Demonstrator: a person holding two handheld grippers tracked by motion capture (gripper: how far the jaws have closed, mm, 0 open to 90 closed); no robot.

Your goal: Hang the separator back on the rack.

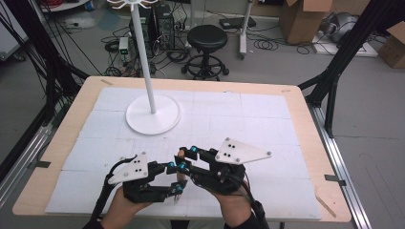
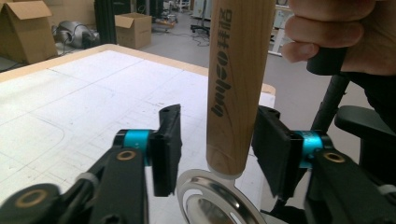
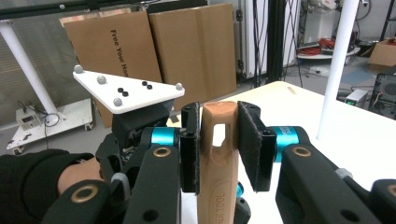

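Note:
A wooden tool handle [image 3: 217, 163] with a slot near its end stands upright between the pads of my right gripper [image 3: 219, 121], which is shut on it. In the high view the right gripper [image 1: 187, 158] and left gripper [image 1: 175, 177] meet at the table's near middle, around the handle [image 1: 181, 153]. In the left gripper view the handle's [image 2: 236, 93] printed lower part hangs between the jaws of my left gripper [image 2: 218, 114]. The right pad [image 2: 271, 149] is at the wood, and a gap shows at the left pad [image 2: 166, 149]. A shiny metal ring [image 2: 210, 196] lies below the handle's end.
A white stand with a round base [image 1: 153, 117] and a tall pole [image 1: 143, 52] rises at the table's far left middle. A white mat [image 1: 267, 119] covers the wooden table [image 1: 305, 109]. A black stool [image 1: 207, 40] and cardboard boxes [image 1: 303, 19] stand on the floor beyond.

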